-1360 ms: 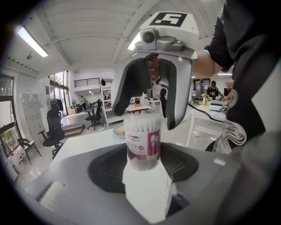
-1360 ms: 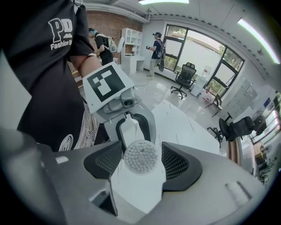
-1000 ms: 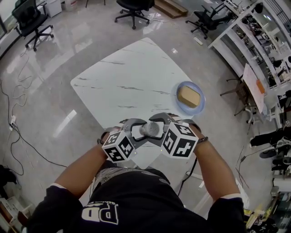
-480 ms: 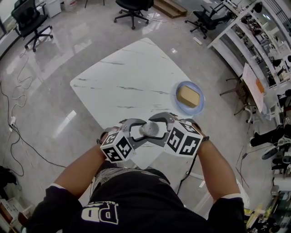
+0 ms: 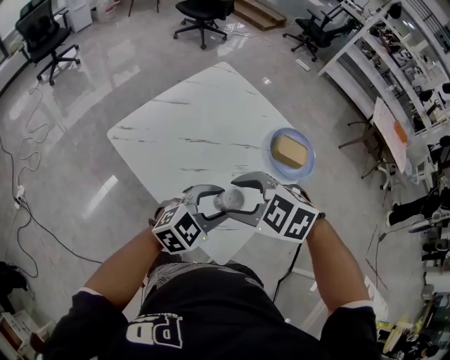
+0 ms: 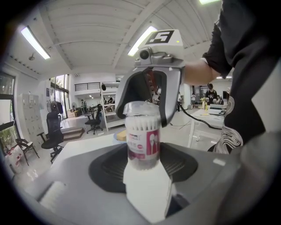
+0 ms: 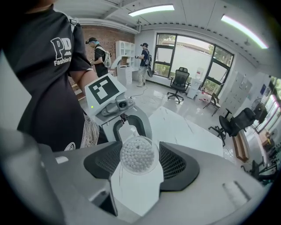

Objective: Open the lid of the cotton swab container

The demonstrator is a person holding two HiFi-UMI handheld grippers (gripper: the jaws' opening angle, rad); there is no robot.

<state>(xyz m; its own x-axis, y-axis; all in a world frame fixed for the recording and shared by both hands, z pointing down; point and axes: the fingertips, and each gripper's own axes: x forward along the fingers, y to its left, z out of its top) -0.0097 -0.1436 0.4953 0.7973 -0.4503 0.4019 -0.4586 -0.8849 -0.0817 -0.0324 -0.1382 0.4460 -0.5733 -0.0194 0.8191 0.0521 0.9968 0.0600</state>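
The cotton swab container (image 5: 226,200) is a clear round tub with a pink label (image 6: 143,143), held upright over the near corner of the white marble table (image 5: 197,119). My left gripper (image 5: 211,204) is shut on its body, a dark pad pressing each side in the left gripper view (image 6: 143,165). My right gripper (image 5: 242,197) comes down from above, its jaws flanking the clear lid (image 6: 140,107). In the right gripper view I look straight down through the lid (image 7: 138,154) onto the white swab heads. Whether the lid has separated from the tub is not clear.
A blue plate (image 5: 307,163) with a tan block on it sits at the table's right edge. Office chairs (image 5: 204,10) (image 5: 42,28) stand on the glossy floor beyond, white shelving (image 5: 394,63) runs along the right, and cables (image 5: 21,190) lie on the left.
The right gripper has tilted and edged up a little over the container. The left gripper's cube has slipped slightly down and left; the container stays between both.
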